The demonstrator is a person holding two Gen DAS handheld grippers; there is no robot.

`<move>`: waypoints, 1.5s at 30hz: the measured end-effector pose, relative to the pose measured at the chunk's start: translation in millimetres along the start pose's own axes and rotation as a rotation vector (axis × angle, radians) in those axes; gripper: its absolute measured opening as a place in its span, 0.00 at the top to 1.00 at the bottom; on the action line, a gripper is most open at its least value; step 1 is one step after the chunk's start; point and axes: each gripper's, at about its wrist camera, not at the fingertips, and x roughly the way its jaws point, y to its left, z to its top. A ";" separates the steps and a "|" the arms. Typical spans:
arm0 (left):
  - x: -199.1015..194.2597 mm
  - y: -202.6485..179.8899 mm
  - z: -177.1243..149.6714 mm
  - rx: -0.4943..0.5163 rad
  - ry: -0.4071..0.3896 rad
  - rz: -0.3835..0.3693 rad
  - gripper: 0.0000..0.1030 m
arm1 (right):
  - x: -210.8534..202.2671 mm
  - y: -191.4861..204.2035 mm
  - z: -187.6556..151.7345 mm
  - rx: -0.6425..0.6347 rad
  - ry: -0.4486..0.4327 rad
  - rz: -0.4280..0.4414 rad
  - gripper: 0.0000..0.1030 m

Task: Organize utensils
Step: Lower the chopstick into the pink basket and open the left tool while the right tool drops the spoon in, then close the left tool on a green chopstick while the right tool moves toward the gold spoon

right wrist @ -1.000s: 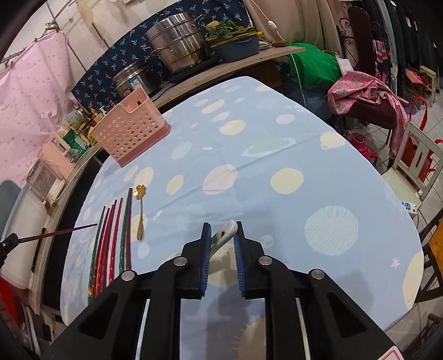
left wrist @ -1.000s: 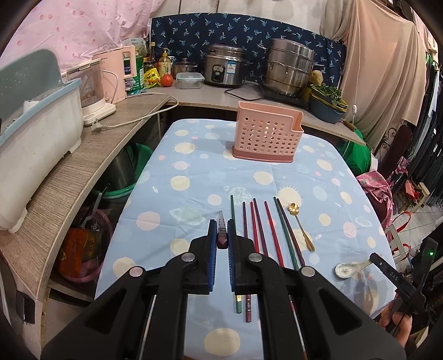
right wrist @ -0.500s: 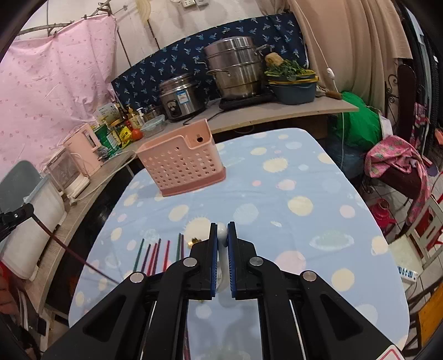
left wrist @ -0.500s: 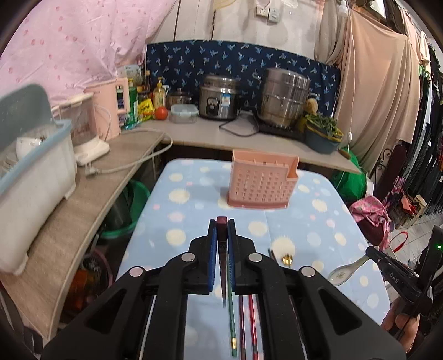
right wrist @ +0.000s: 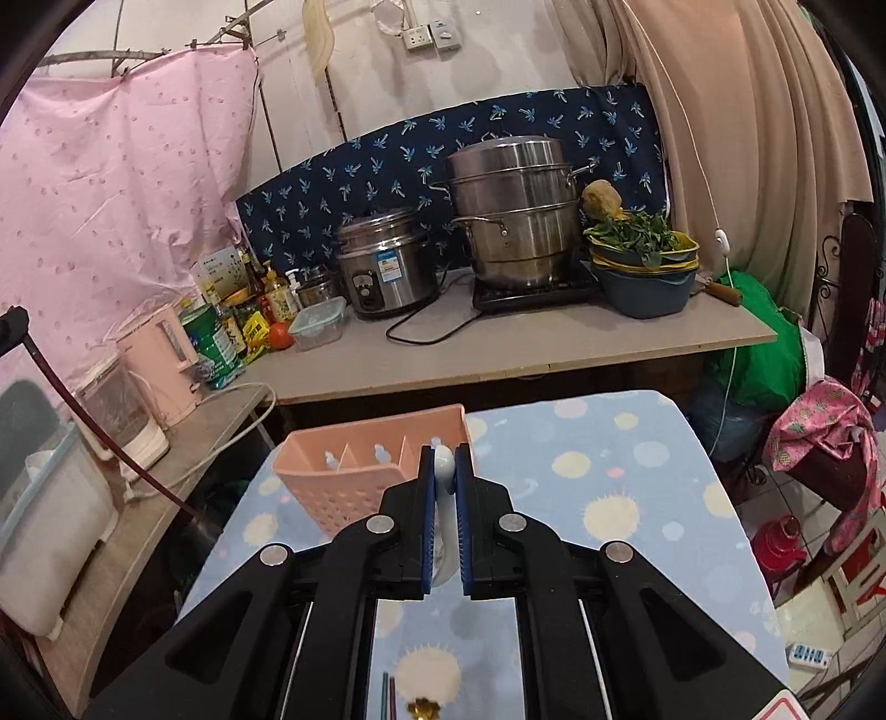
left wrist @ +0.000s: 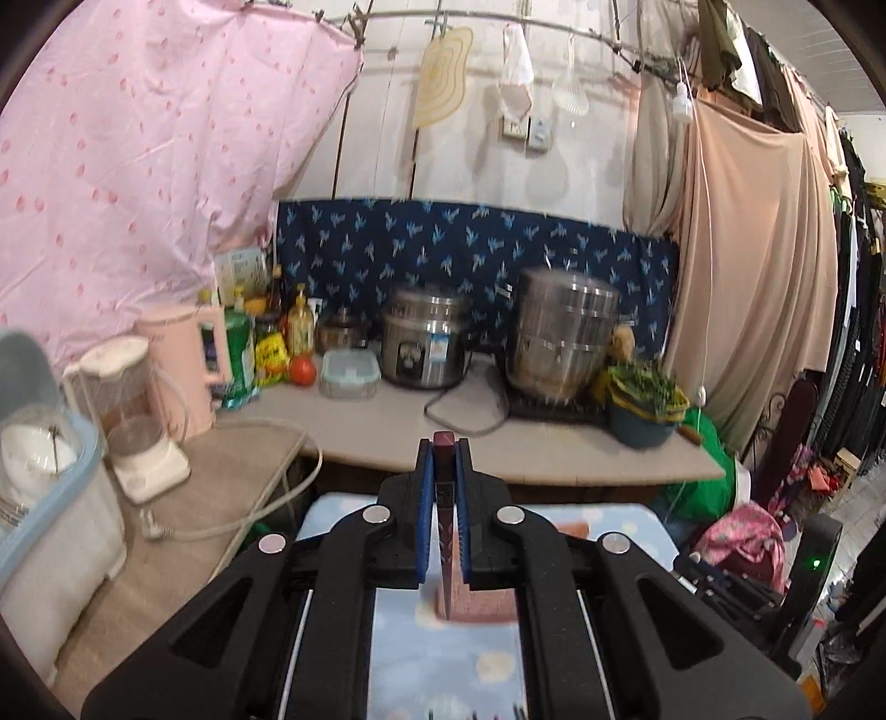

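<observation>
A pink spotted sheet (right wrist: 127,166) hangs from a rail on the left, and white wall panels (left wrist: 387,122) behind it carry a socket (right wrist: 426,36). A navy leaf-print cloth (right wrist: 498,138) backs the grey counter (right wrist: 526,349), which bears a rice cooker (right wrist: 382,266), a stacked steel steamer (right wrist: 515,210), a basin of greens (right wrist: 645,266), bottles (right wrist: 271,293) and a pink kettle (right wrist: 166,360). A beige curtain (right wrist: 747,138) drapes the right. A table under a blue spotted cloth (right wrist: 609,498) stands in front. The floor (right wrist: 853,587) is pale tile.

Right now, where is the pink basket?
In the right wrist view the pink basket sits on the dotted tablecloth, just left of the right gripper.
</observation>
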 end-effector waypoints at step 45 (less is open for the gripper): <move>52.1 13.4 -93.8 0.023 0.175 0.075 0.38 | 3.2 -13.8 -48.0 0.031 0.108 0.031 0.63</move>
